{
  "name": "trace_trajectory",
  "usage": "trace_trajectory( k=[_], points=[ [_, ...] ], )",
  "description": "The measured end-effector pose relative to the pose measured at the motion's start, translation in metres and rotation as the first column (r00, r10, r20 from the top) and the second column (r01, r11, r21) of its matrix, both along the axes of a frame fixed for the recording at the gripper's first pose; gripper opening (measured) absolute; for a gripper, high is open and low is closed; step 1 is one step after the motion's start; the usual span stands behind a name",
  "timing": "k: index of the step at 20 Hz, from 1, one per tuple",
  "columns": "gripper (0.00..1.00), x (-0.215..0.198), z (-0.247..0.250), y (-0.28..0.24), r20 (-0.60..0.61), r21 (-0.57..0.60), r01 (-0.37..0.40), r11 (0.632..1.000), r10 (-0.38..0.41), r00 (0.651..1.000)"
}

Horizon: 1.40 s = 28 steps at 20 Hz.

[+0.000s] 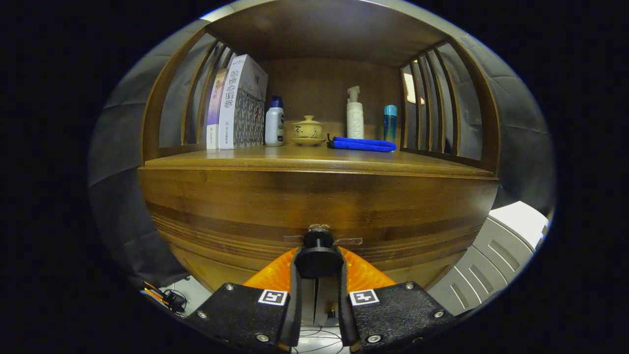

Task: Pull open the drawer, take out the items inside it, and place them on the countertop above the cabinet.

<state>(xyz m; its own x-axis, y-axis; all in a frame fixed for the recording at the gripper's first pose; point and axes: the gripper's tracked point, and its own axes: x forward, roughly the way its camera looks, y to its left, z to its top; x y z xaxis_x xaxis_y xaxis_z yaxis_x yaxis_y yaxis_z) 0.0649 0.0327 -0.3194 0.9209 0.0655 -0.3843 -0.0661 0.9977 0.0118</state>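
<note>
A brown wooden cabinet stands straight ahead, its drawer front (314, 211) closed flush with the frame. A round dark knob (318, 255) juts from the middle of the drawer front. My gripper (318, 265) is shut on the knob, one finger pressing each side of it. Above the drawer lies the wooden countertop (314, 157), part of an open shelf niche. The drawer's inside is hidden.
On the countertop's back stand books (238, 103), a white bottle with a blue cap (274, 123), a lidded tea cup on a saucer (308, 131), a white pump bottle (355, 115), a teal bottle (390, 123) and a folded blue cloth (362, 144). A white plastic unit (496, 255) sits to the right, and cables (164, 295) lie lower left.
</note>
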Motion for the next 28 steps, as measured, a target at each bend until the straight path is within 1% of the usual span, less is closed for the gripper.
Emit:
trace_trajectory(
  k=[1,3,6,7,8,9,10,11,12,13,14,15,16,17,19,21,22,25,28],
  points=[
    [0.32,-0.003,0.0,0.0,-0.005,0.002,0.001,1.0,-0.001,1.0],
    [0.32,-0.015,0.0,-0.003,-0.011,0.005,0.011,1.0,-0.011,1.0],
    [0.32,-0.047,-0.002,-0.008,-0.026,0.038,0.028,0.999,-0.027,0.999],
    [0.32,-0.06,-0.019,-0.006,-0.069,0.051,0.025,0.998,-0.021,0.997],
    [0.22,-0.09,-0.041,-0.01,-0.168,0.025,-0.003,1.0,0.007,0.986],
    [0.12,-0.122,-0.076,-0.02,-0.263,0.003,0.043,0.999,-0.04,0.964],
    [0.03,-0.141,-0.078,-0.019,-0.278,0.11,0.127,0.986,-0.092,0.956],
    [0.02,-0.139,-0.06,-0.019,-0.217,0.233,0.197,0.952,-0.147,0.965],
    [0.01,-0.133,-0.044,-0.036,-0.162,0.261,0.265,0.928,-0.228,0.96],
    [0.02,-0.132,-0.037,-0.038,-0.114,0.245,0.266,0.932,-0.245,0.963],
    [0.02,-0.123,-0.026,-0.041,-0.087,0.204,0.24,0.949,-0.227,0.97],
    [0.03,-0.111,-0.014,-0.04,-0.068,0.165,0.174,0.971,-0.165,0.984],
    [0.16,-0.105,-0.014,-0.037,-0.068,0.138,0.134,0.981,-0.126,0.99],
    [0.29,-0.106,-0.006,-0.037,-0.046,0.127,0.114,0.985,-0.109,0.993],
    [0.54,-0.098,0.011,-0.034,0.025,0.162,0.11,0.981,-0.115,0.993],
    [0.8,-0.081,0.038,-0.036,0.078,0.177,0.122,0.977,-0.138,0.987],
    [0.93,-0.073,0.047,-0.035,0.097,0.178,0.106,0.978,-0.125,0.987],
    [0.94,-0.05,0.062,-0.024,0.151,0.189,0.045,0.981,-0.074,0.986],
    [0.94,-0.03,0.068,-0.018,0.165,0.163,0.04,0.986,-0.067,0.984]
  ],
)
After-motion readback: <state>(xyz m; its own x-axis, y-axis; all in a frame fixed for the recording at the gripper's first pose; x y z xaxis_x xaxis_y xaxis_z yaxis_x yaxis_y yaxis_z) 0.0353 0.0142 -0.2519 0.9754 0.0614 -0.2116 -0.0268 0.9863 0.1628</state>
